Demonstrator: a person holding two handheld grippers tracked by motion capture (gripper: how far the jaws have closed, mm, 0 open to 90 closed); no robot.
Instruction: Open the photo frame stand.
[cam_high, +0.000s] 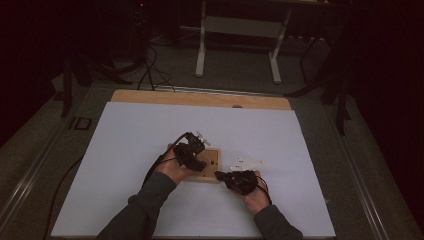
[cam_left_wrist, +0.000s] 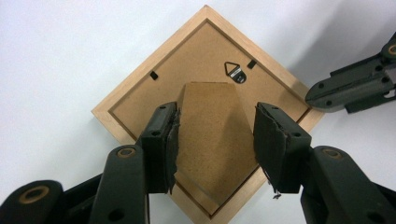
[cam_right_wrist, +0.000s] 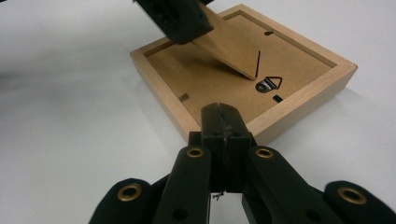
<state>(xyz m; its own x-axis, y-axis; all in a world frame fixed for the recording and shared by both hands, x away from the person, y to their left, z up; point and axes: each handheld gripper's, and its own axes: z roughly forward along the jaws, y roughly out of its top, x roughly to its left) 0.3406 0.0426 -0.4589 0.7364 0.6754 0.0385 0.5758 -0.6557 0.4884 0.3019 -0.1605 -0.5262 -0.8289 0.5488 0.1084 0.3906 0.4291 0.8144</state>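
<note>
Wooden picture frame face down on the white sheet near the table's middle, brown backing board up. Easel stand flap lifted off the backing — seen in the right gripper view tilted up at its free end, pinched at both edges by the left gripper, jaws partly spread around the flap's width. Small metal triangular hanger lying flat on the backing, just beside the flap's hinged end. Right gripper pressed together, nothing between the jaws, tips resting against the frame's near corner. White flat piece on the sheet, just right of the frame — apart from it.
</note>
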